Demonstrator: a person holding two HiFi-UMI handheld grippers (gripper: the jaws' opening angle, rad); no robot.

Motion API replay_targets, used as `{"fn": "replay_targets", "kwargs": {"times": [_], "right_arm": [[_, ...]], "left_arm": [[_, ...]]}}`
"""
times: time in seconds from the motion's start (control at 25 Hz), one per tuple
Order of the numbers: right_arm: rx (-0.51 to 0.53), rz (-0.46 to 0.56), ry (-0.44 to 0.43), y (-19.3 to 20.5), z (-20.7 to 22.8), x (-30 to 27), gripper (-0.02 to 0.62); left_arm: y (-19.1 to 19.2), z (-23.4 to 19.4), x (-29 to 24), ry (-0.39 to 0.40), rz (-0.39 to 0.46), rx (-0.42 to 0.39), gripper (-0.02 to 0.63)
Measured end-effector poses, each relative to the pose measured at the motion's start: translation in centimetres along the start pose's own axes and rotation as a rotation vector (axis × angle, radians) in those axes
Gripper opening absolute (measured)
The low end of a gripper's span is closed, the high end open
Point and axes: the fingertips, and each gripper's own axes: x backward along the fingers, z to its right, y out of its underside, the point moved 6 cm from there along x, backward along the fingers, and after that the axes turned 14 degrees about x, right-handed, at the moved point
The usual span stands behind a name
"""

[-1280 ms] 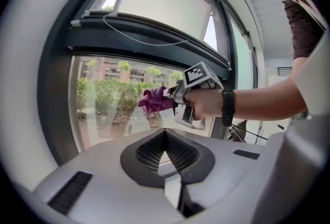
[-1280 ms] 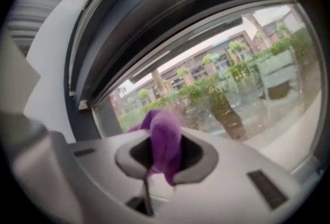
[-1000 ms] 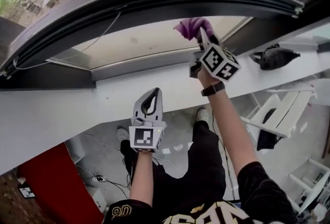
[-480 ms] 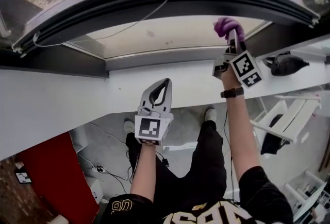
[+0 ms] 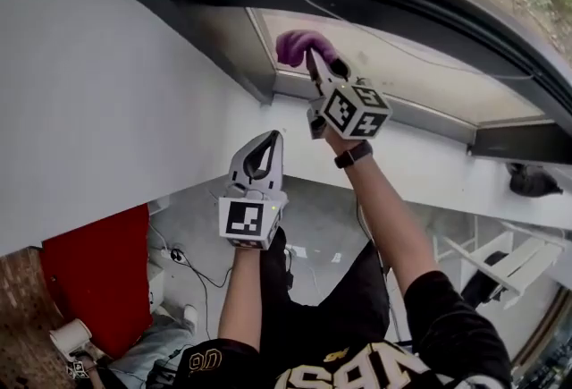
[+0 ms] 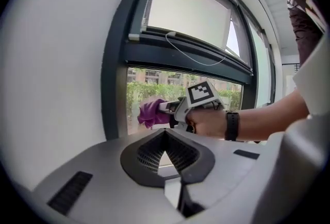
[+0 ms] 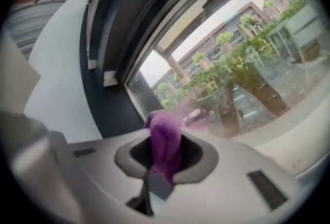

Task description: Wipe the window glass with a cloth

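Purple cloth [image 5: 299, 46] is bunched in the clenched jaws of the right gripper [image 5: 315, 67], in the upper middle of the head view. It is held up at the left end of the window glass [image 5: 420, 74], just beside the dark frame [image 5: 234, 29]. Whether it actually touches the pane is unclear. A black watch [image 5: 354, 155] circles the wrist behind that gripper. The left gripper [image 5: 262, 153] hangs lower, at the frame's centre, before the white wall [image 5: 107, 83]. Its jaws are closed together with nothing between them. A thin cable [image 5: 384, 34] loops across the frame above the glass.
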Motion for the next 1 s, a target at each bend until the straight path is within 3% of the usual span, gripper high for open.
{"fn": "replay_targets", "kwargs": {"times": [0.2, 0.4, 0.56, 0.68, 0.84, 1.0], "right_arm": [[0.054, -0.018, -0.048, 1.2, -5.7, -6.7, 0.080], [0.109, -0.059, -0.061, 1.0, -2.8, -6.4, 0.080], [0.101, -0.073, 0.009, 1.0, 4.7, 0.3, 0.080], [0.042, -0.045, 0.122, 0.5, 13.2, 8.0, 0.080], [-0.019, 0.007, 0.318, -1.2, 24.0, 18.9, 0.080], [-0.171, 0.090, 0.590, -2.6, 34.7, 30.3, 0.078]], "left_arm": [[0.2, -3.9, 1.7, -0.063, 0.008, 0.022, 0.012], [0.9, -1.9, 0.1, -0.029, 0.006, 0.025, 0.012], [3.1, 3.3, -3.5, 0.037, -0.017, 0.043, 0.012], [5.8, 9.5, -7.3, 0.143, -0.068, 0.050, 0.012], [8.8, 19.0, -11.6, 0.303, -0.118, 0.047, 0.012], [12.0, 27.4, -14.0, 0.419, -0.151, 0.039, 0.012]]}}
